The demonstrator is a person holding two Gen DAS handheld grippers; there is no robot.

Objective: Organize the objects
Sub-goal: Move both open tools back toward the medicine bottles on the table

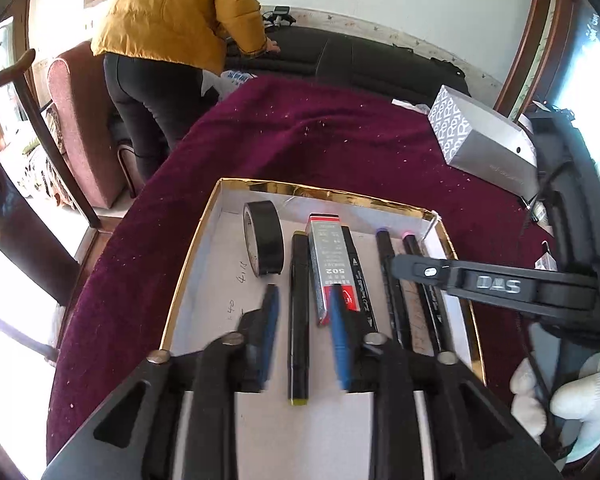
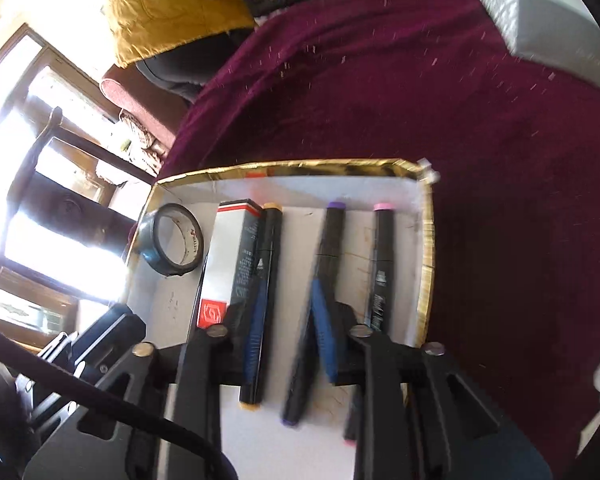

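Seen from the left tool, whose blue-padded fingers are spread wide with nothing between them but air, a shallow gold-rimmed box is laid out on a worktop draped in a purple cloth. Furthest to the tool's left, ahead of its left finger, a roll of black tape is stood on edge, probably so that little floor is taken. Between the fingers a yellow-tipped marker is laid lengthwise, and beside it a red and white 502 glue carton is rested against another black marker. Further to the right, a purple-capped marker and a pink-capped marker are set parallel, apparently so that the pens are kept in one tidy row. The right tool is seen reaching in over those two pens from the right; in its own view its fingers are held apart and empty, hovering just above the purple-capped marker, which lies slightly askew. That pen is judged the likeliest next to be straightened. Beyond the box, well ahead and to the right, a silver patterned carton is left on the cloth, outside the box so far. A person in a yellow jacket is bent over a dark sofa in the background.
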